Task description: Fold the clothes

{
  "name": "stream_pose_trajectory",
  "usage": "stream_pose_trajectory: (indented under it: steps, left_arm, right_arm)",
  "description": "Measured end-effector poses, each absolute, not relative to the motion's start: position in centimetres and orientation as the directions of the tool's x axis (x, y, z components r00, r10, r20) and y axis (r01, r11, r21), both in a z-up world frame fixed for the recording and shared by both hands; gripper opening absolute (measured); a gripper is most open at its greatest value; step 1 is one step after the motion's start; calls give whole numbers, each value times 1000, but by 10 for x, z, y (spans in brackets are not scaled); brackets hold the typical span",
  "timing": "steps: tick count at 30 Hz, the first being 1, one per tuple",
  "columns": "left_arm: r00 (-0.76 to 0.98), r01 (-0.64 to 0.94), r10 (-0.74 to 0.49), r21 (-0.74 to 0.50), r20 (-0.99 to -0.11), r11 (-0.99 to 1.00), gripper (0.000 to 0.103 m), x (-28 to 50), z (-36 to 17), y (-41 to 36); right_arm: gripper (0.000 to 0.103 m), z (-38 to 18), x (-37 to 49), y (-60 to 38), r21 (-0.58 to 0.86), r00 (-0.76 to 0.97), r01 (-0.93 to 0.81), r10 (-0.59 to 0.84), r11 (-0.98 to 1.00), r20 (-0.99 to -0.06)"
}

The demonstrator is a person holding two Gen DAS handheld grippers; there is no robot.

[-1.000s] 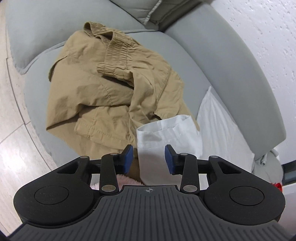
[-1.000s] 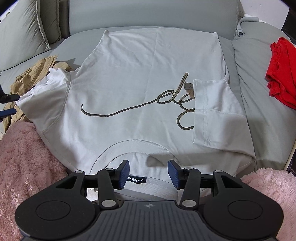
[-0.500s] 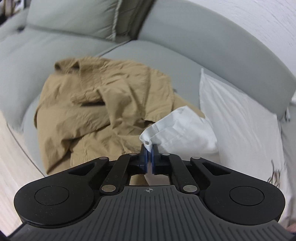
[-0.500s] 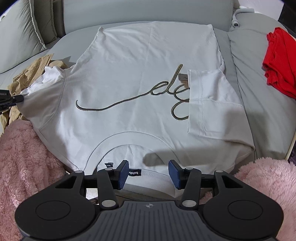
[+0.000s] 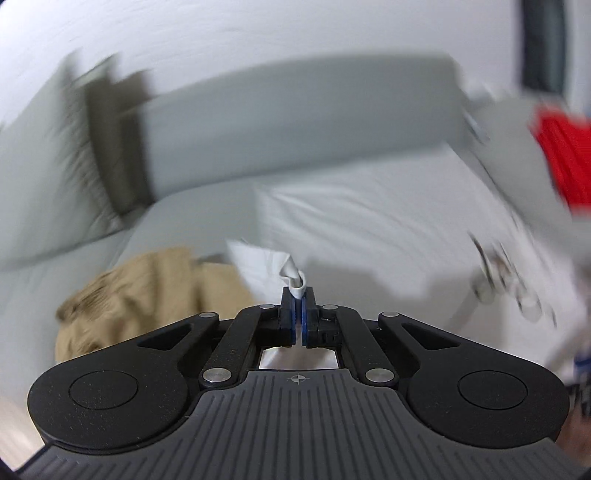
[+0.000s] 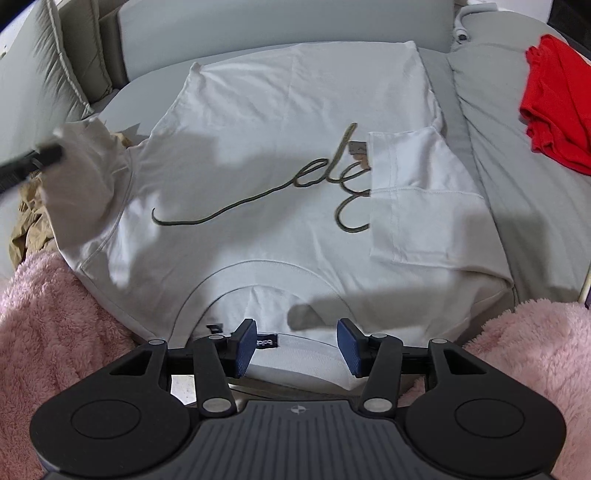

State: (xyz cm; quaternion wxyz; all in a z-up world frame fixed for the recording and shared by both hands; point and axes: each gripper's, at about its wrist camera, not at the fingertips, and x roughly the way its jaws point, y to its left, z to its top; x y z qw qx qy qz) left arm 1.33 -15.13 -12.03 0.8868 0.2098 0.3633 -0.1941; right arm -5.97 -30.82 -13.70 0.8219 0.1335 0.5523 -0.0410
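Observation:
A white T-shirt (image 6: 280,122) with a dark script print lies face up on the grey sofa (image 6: 258,26). Its right sleeve (image 6: 417,199) is folded in over the chest. My left gripper (image 5: 297,295) pinches the edge of the left sleeve (image 5: 291,275) between its blue pads, though its jaws are opening slightly. In the right wrist view that sleeve (image 6: 85,177) hangs lifted and blurred from the left gripper (image 6: 51,153). My right gripper (image 6: 298,347) hovers open just over the collar (image 6: 295,354), touching nothing.
Crumpled khaki trousers (image 5: 147,288) lie left of the shirt. A red garment (image 6: 557,99) sits on the sofa's right side. Pink fluffy fabric (image 6: 48,314) fills both near corners. Sofa cushions (image 6: 44,66) stand at the back left.
My left gripper closed on the left sleeve's edge, then swung fast to the right with it, rolling as it went. The sleeve has come up off the khaki trousers. The right gripper has hardly moved.

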Motion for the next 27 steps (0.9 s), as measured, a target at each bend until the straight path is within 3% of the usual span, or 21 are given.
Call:
stream_pose_trajectory:
  steps: [4, 5, 7, 10, 19, 24, 27]
  left_arm:
    - [538, 610, -175, 238, -825, 756, 27, -11, -154, -184]
    - [531, 602, -175, 223, -829, 767, 36, -11, -152, -183]
    - [517, 583, -178, 192, -837, 790, 44, -11, -148, -179]
    - [488, 489, -205, 70, -849, 870, 50, 1, -132, -155]
    - [536, 190, -67, 43, -842, 981, 53, 38, -124, -93]
    - [548, 248, -107, 39, -829, 968, 52, 36, -123, -94]
    - [514, 264, -85, 63, -853, 963, 51, 42, -137, -108]
  right_arm:
    - [49, -135, -67, -319, 184, 399, 249, 72, 951, -914]
    - [49, -135, -69, -322, 188, 402, 258, 71, 948, -913]
    - [50, -135, -73, -329, 198, 406, 278, 72, 940, -911]
    - [51, -139, -76, -335, 216, 405, 302, 80, 929, -911]
    - [51, -142, -74, -333, 243, 409, 277, 115, 930, -905]
    - [45, -134, -71, -332, 228, 472, 271, 77, 935, -878]
    - [42, -126, -63, -336, 131, 528, 274, -35, 953, -849]
